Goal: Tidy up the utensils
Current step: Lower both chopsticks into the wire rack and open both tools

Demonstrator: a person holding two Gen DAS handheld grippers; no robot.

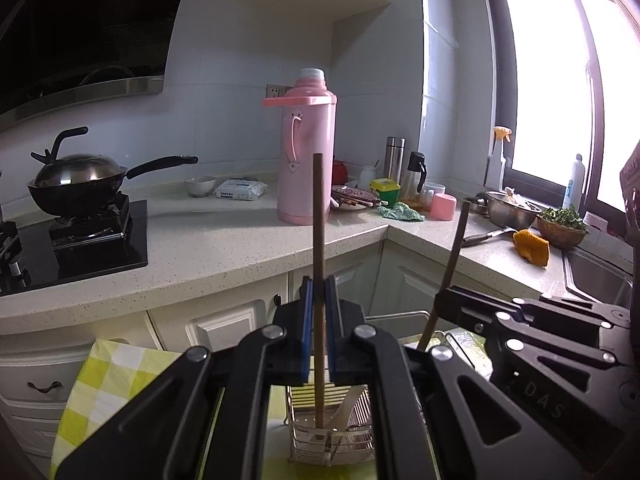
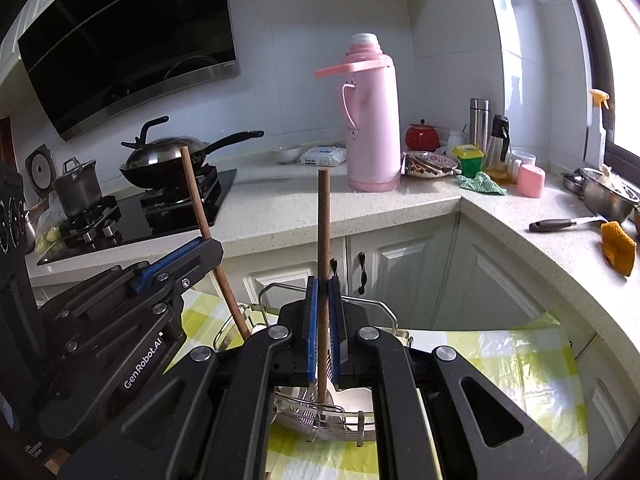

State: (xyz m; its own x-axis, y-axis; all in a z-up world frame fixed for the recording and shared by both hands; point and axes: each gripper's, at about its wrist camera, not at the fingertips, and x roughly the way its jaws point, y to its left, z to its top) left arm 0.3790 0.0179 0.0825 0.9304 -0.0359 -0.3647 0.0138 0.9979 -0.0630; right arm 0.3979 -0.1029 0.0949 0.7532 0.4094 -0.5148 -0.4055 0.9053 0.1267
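In the left wrist view my left gripper (image 1: 319,286) is shut on a brown chopstick (image 1: 318,216) that stands upright. Its lower end reaches down into a wire utensil basket (image 1: 304,446), which also holds a white spoon (image 1: 352,402). To the right, my right gripper (image 1: 445,300) is shut on a second chopstick (image 1: 454,252) that leans right. In the right wrist view the right gripper (image 2: 323,280) clamps its chopstick (image 2: 323,220) above a wire rack (image 2: 296,420) with a white bowl (image 2: 360,398). The left gripper (image 2: 211,246) at the left grips the other, tilted chopstick (image 2: 194,192).
A yellow-green checked cloth (image 2: 520,376) covers the table under the rack. Behind it runs an L-shaped counter (image 1: 224,240) with a pink thermos (image 1: 306,152), a wok (image 1: 80,180) on the stove, jars, an orange cloth (image 1: 530,246) and a sink (image 1: 600,280).
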